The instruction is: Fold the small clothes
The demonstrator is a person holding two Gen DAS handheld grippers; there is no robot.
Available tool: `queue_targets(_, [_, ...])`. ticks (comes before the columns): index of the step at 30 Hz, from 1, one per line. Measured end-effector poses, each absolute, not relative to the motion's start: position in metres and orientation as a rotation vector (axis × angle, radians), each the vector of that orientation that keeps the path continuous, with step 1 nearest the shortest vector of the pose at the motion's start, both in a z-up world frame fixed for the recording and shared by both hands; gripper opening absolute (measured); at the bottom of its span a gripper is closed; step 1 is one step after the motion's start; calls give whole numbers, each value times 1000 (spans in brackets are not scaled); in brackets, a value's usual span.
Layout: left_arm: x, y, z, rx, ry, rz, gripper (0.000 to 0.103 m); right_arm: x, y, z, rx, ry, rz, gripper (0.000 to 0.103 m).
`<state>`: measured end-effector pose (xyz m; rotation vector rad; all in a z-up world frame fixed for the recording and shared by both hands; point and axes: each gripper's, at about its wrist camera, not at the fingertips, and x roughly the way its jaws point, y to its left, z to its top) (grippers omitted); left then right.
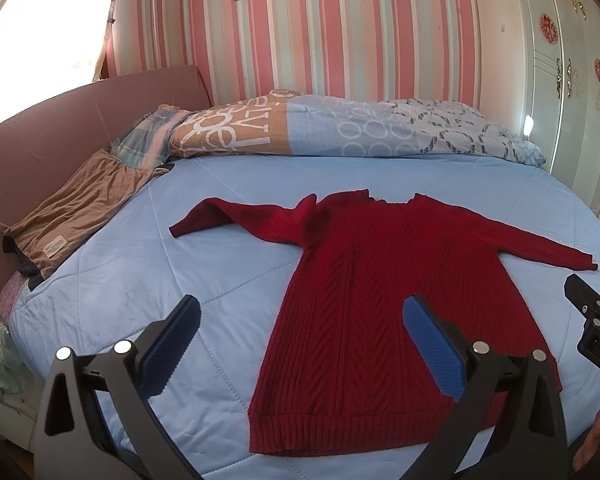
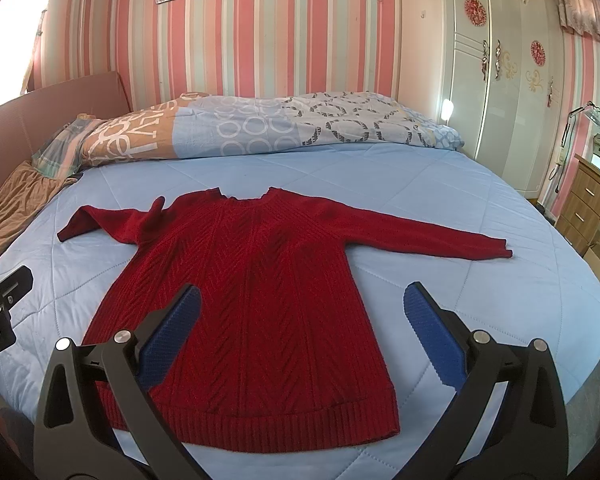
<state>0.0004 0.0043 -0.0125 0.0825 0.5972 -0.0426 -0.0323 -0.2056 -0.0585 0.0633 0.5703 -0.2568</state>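
At the left edge of the bed (image 1: pixel 100 280) lies a folded brown cloth (image 1: pixel 80 216), and next to it the blue quilt is bare. The left tongs (image 1: pixel 300 336) hang above the near edge of the bed with the 2 fingers spread wide and nothing between them. The red sweater (image 1: pixel 364 304) lies flat on the quilt, just ahead of these tongs and a little to their right; its left hem corner is close to them. Its long axis runs away from the person: the ribbed hem is at the near edge and the neck points toward the patterned duvet (image 2: pixel 260 128) at the far side. Both sleeves are stretched outward, so the sleeve line crosses the body. The right tongs (image 2: pixel 300 320) are also released and empty, hanging over the lower right part of the sweater. The right sleeve cuff (image 2: pixel 500 250) is farther away from them. I judge that no fold is started yet.
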Motion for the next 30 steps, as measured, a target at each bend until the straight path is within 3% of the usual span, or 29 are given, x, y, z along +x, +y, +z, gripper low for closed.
queue_targets(30, [13, 9, -21, 74, 634, -59, 102, -18, -199, -66, 47, 584, -249, 100])
